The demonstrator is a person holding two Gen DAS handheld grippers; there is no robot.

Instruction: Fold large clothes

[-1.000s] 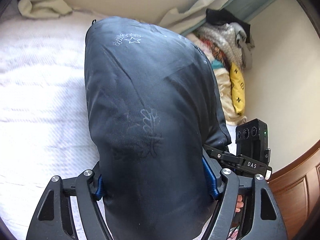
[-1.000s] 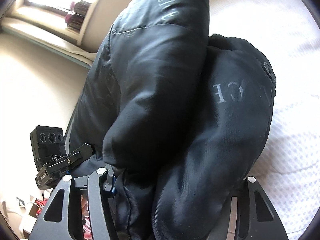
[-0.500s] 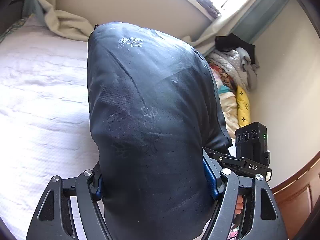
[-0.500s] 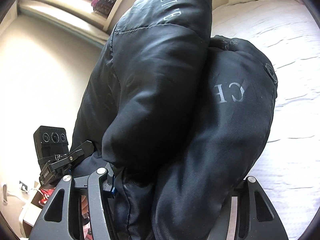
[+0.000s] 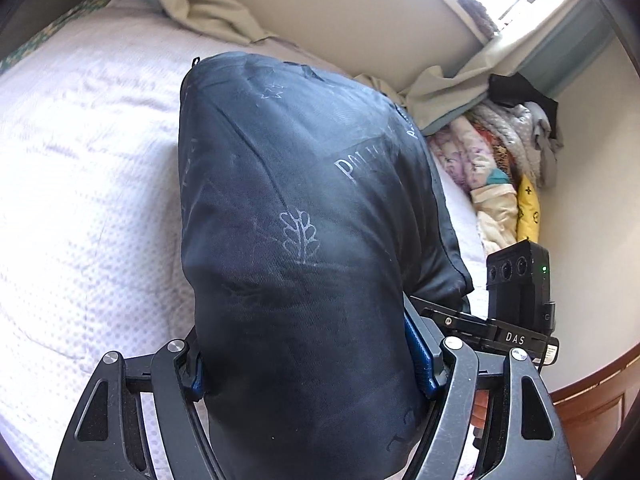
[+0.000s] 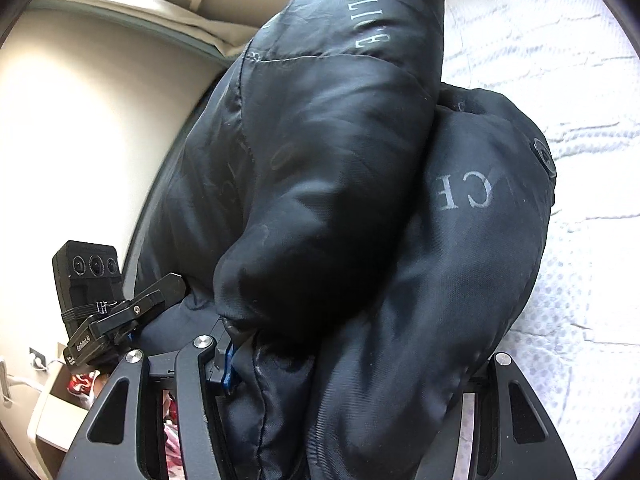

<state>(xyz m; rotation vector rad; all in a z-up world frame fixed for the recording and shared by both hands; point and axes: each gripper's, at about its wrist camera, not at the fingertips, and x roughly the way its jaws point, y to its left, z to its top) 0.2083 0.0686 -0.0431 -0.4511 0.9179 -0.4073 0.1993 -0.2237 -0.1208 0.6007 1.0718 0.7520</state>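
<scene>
A bulky dark padded jacket with pale "POLICE" lettering and leaf prints is bundled up and fills both views. My left gripper is shut on the bundle, its blue pads pressing both sides. My right gripper is shut on the same jacket, which bulges over the fingers and hides the right one. The jacket is held over the white quilted bed.
A heap of mixed clothes and blankets lies at the bed's far right corner by the wall. A beige sheet is crumpled along the bed's back edge. A wooden bed frame curves at right. A white box sits beside the bed.
Both grippers have carried the jacket bundle along and tilted over the bed; the window and clothes heap have shifted in view. The grip on the jacket is unchanged.
</scene>
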